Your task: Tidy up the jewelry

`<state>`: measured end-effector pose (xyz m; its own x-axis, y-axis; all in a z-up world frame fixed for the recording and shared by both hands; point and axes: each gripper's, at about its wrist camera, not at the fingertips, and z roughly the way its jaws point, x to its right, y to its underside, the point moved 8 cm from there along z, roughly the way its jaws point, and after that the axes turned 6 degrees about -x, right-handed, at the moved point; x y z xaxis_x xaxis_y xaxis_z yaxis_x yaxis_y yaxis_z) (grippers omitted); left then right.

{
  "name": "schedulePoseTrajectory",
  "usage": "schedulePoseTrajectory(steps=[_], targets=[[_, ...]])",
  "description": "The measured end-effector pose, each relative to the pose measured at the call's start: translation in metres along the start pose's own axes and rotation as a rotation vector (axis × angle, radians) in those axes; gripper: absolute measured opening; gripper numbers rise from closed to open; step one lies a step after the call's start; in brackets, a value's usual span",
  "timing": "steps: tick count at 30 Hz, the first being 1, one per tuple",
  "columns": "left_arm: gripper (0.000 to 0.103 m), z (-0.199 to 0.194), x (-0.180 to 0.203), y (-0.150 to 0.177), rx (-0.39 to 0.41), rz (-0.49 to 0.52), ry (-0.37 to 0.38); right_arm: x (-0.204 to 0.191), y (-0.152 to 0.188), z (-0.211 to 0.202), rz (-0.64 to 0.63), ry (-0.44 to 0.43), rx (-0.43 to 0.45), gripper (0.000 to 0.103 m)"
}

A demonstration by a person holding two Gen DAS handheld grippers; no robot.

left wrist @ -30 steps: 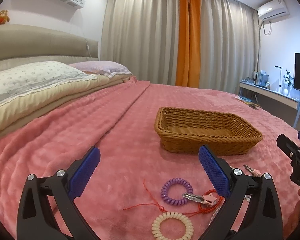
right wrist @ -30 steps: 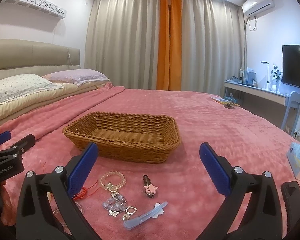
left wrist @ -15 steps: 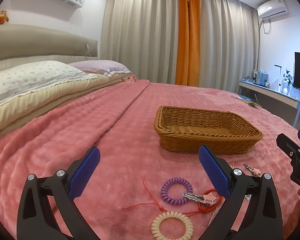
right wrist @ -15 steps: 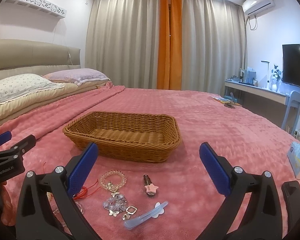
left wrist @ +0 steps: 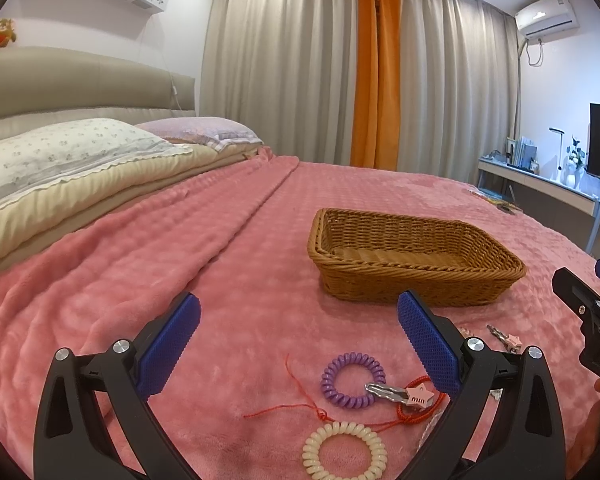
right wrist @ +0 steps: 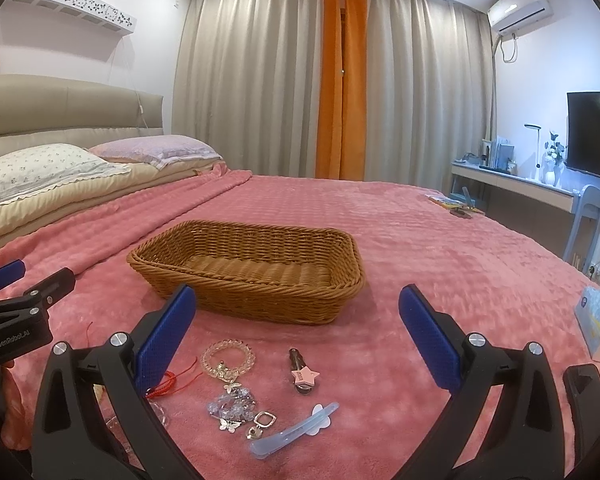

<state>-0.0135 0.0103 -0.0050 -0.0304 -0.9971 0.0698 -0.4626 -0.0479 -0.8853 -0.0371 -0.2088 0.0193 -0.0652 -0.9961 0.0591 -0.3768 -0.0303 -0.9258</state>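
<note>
An empty brown wicker basket sits on the pink bed. Near me lie a purple coil hair tie, a cream coil hair tie, a pink-star hair clip and a red cord bracelet. The right wrist view shows a clear bead bracelet, a second pink-star clip, a crystal butterfly piece and a blue hair clip. My left gripper is open above the hair ties. My right gripper is open above the bracelets and clips. Both are empty.
Pillows and a folded cream duvet lie at the left by the headboard. A tissue box sits at the bed's right edge. A desk with a TV and a chair stand at the right wall. Curtains hang behind.
Nothing has visibly changed apart from a very slight drift of both views; both grippers stay open and the jewelry lies as before.
</note>
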Motion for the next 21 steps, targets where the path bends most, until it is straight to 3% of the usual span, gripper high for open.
schedulePoseTrajectory(steps=[5, 13, 18, 21], targets=[[0.096, 0.0, 0.0, -0.002, 0.0, -0.004, 0.006, 0.0, 0.0, 0.0, 0.001, 0.006, -0.001, 0.097], [0.095, -0.001, -0.017, -0.005, -0.052, -0.063, 0.093, 0.005, -0.001, 0.0, 0.012, 0.02, -0.022, 0.097], [0.095, -0.01, -0.016, 0.0, -0.136, -0.02, 0.115, 0.006, 0.005, -0.002, 0.007, 0.012, -0.089, 0.097], [0.093, -0.016, -0.015, 0.015, -0.214, -0.023, 0.148, 0.011, 0.014, -0.005, 0.012, 0.017, -0.143, 0.091]])
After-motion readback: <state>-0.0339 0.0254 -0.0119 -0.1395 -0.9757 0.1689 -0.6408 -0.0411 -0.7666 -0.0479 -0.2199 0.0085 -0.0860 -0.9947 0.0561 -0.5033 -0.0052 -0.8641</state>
